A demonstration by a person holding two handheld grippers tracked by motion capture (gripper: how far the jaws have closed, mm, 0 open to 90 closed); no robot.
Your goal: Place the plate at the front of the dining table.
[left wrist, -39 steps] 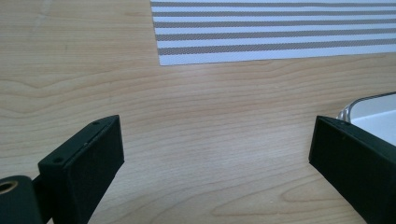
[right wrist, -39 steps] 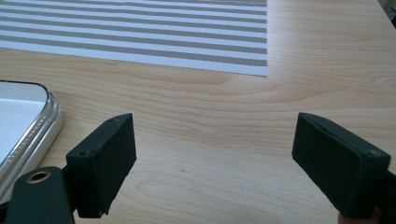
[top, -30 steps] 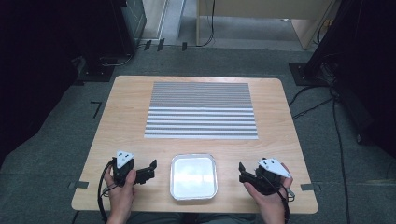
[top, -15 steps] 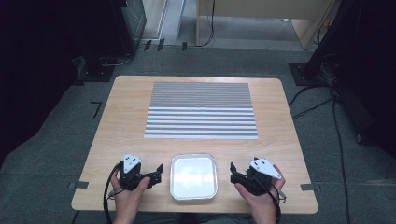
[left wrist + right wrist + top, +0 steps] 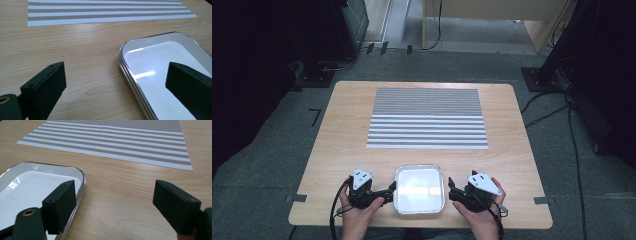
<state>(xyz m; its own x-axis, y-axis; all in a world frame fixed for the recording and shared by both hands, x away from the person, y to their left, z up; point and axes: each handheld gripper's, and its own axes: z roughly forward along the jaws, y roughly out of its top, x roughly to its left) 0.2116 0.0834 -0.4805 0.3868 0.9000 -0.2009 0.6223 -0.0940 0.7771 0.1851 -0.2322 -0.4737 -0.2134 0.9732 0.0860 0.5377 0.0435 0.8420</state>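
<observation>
Wooden table, striped mat across the far half, nothing on it. White tray at the near edge, empty, not yet lifted. Left gripper and right gripper flanking it, both spread wide, straddling opposite rims. Nothing blocking the way.

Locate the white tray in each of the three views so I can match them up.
High view: the white tray sits at the table's near edge, between the two grippers.
Left gripper view: its rim runs along the right side, partly behind the right finger.
Right gripper view: lower left, behind the left finger.
Shared landmark: the striped mat lies beyond the tray.
</observation>
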